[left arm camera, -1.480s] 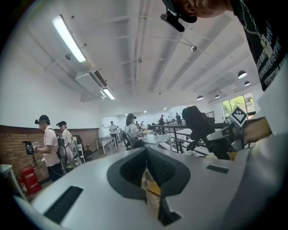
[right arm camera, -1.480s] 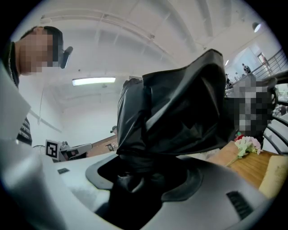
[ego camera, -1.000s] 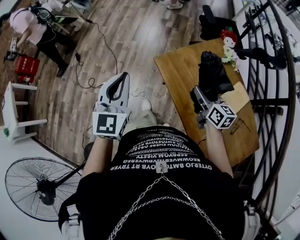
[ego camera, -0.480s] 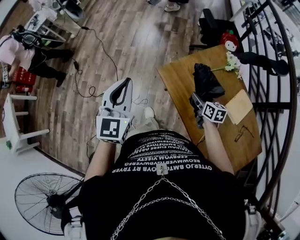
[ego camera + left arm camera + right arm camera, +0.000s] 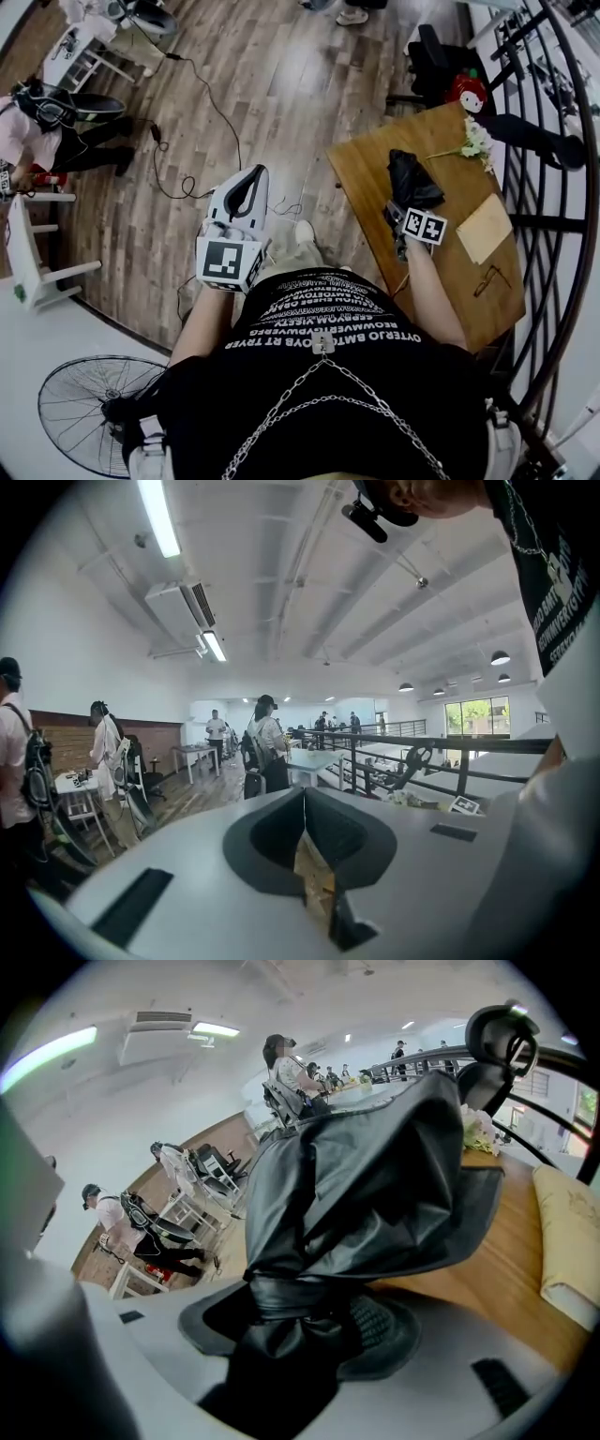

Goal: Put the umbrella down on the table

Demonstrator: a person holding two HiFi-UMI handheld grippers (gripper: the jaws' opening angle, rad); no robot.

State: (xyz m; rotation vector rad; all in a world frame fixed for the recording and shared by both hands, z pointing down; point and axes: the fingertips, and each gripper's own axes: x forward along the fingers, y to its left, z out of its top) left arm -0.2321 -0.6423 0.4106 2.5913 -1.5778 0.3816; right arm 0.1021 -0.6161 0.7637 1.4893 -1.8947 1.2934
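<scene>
A folded black umbrella (image 5: 410, 178) (image 5: 375, 1171) hangs over the near-left part of the wooden table (image 5: 450, 272), its fabric bunched and loose. My right gripper (image 5: 397, 212) (image 5: 286, 1312) is shut on the umbrella's strapped lower end, pointing steeply down at the tabletop (image 5: 511, 1269). Whether the fabric touches the wood I cannot tell. My left gripper (image 5: 257, 173) (image 5: 305, 799) is held over the wooden floor to the left of the table, its jaws together with nothing between them.
On the table stand a red doll (image 5: 466, 89), white flowers (image 5: 478, 141) and a beige cushion (image 5: 484, 228) (image 5: 567, 1232). A black railing (image 5: 553, 216) runs along the table's right side. A fan (image 5: 94, 412), a white stool (image 5: 37, 248), floor cables and people are to the left.
My right gripper has come down toward the tabletop with the umbrella and tipped further downward. The left gripper has drifted a little to the right and lower.
</scene>
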